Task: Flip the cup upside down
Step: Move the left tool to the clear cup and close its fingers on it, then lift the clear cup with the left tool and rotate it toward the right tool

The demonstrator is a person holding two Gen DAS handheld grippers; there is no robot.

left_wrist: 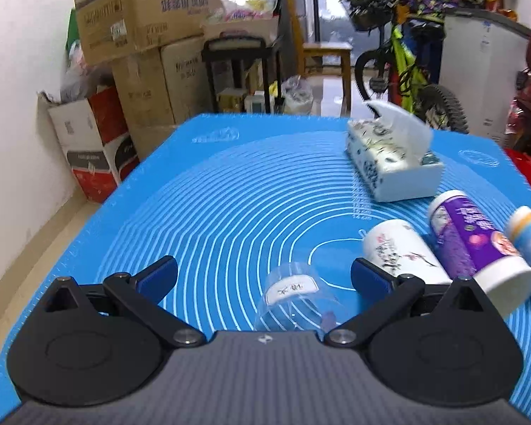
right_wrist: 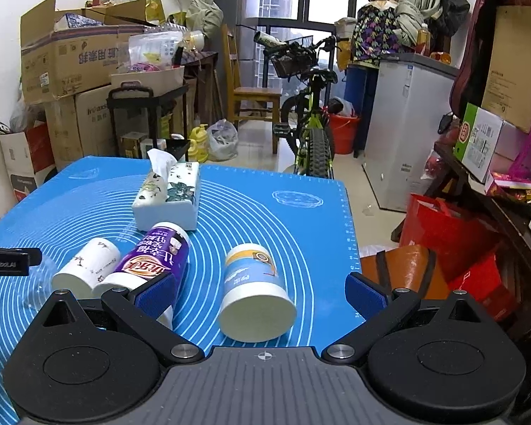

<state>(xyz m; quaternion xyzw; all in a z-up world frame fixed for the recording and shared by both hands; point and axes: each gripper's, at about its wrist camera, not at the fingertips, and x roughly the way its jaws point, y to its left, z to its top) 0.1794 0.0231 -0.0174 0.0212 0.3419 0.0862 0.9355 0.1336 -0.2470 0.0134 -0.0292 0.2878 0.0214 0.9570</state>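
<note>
A clear plastic cup with a white label lies on the blue mat, between the fingers of my open left gripper. Three paper cups lie on their sides to the right: a white one with ink flowers, a purple one and a blue and white one. In the right wrist view my open right gripper brackets the blue and white cup. The purple cup touches its left finger, and the white cup lies further left.
A tissue box stands at the back of the mat; it also shows in the right wrist view. The left gripper's tip enters the right wrist view at the left edge. Cardboard boxes, a bicycle and red bags surround the table.
</note>
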